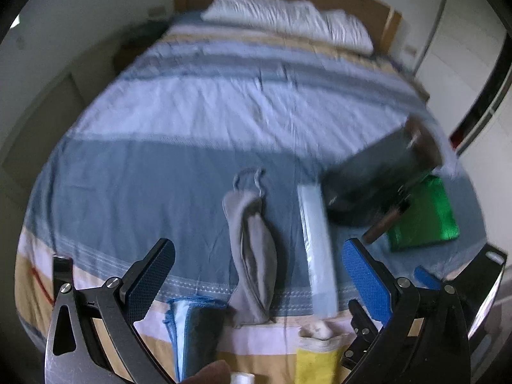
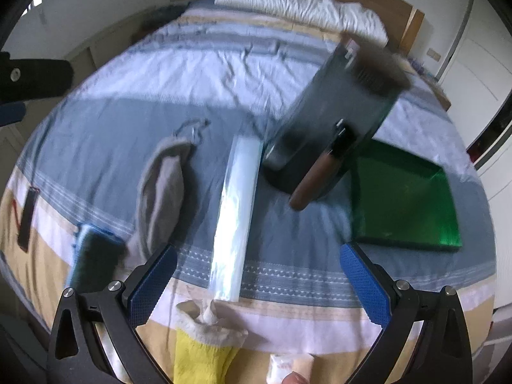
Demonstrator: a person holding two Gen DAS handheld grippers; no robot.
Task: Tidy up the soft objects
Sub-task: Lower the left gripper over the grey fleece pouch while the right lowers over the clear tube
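A grey drawstring pouch (image 1: 252, 249) (image 2: 163, 192) lies on the striped bedspread (image 1: 160, 166). Right of it lies a long clear plastic-wrapped pack (image 1: 316, 249) (image 2: 235, 214). A folded blue towel (image 1: 195, 336) (image 2: 91, 256) sits at the near edge. A yellow and white sock-like cloth (image 1: 316, 348) (image 2: 204, 345) lies nearest. My left gripper (image 1: 259, 275) is open and empty above the pouch. My right gripper (image 2: 259, 278) is open and empty above the clear pack; it also shows in the left wrist view (image 1: 454, 275).
A dark open box (image 1: 377, 176) (image 2: 332, 108) with a brown handle (image 2: 312, 182) stands at the right, beside a flat green lid or tray (image 1: 425, 214) (image 2: 406, 198). White pillows (image 1: 288, 19) (image 2: 304, 6) lie at the wooden headboard. White closet doors (image 2: 480, 73) stand at the right.
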